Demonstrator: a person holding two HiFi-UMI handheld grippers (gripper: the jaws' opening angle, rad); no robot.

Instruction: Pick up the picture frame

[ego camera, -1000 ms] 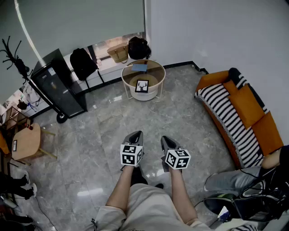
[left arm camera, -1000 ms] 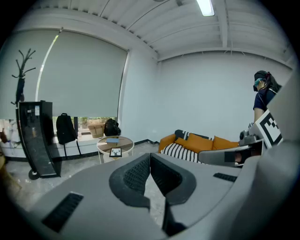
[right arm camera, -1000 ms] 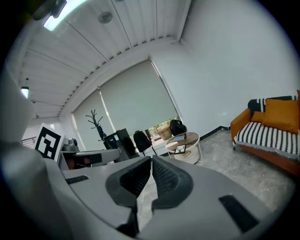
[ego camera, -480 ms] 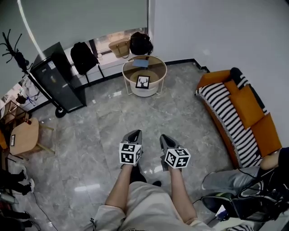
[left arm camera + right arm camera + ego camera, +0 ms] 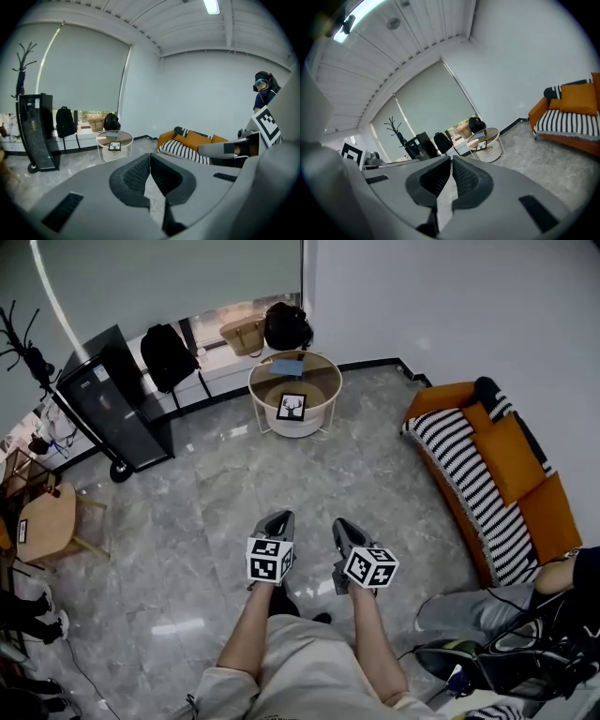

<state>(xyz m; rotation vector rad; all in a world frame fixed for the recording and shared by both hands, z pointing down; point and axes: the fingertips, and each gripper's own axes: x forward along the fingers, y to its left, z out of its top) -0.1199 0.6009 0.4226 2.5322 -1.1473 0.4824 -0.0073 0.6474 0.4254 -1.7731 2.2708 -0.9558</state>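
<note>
We log the left tongs [image 5: 150,158] with jaws together at the tips and nothing between them. The right tongs [image 5: 451,161] are closed the same way, also empty. In the head view the two sit side by side on bare forearms, low over the grey stone floor [image 5: 216,493], both pointing to 12 o'clock.

The picture frame [image 5: 292,407] has a black border and a white picture with a dark antlered figure. It stands upright at the near side of the round desk [image 5: 255,395], at 12 o'clock from the tongs and well apart from them. We cannot tell whether it rests on the glass top or on a tier below. A blue flat item [image 5: 287,367] lies on the top behind it.

Surroundings, clockwise:
- orange sofa [image 5: 525,465] with a striped throw, 2 o'clock
- small wooden desk [image 5: 42,526], 9 o'clock
- black cabinet [image 5: 112,413], 10 o'clock
- black backpack [image 5: 169,357] by the window, 11 o'clock
</note>
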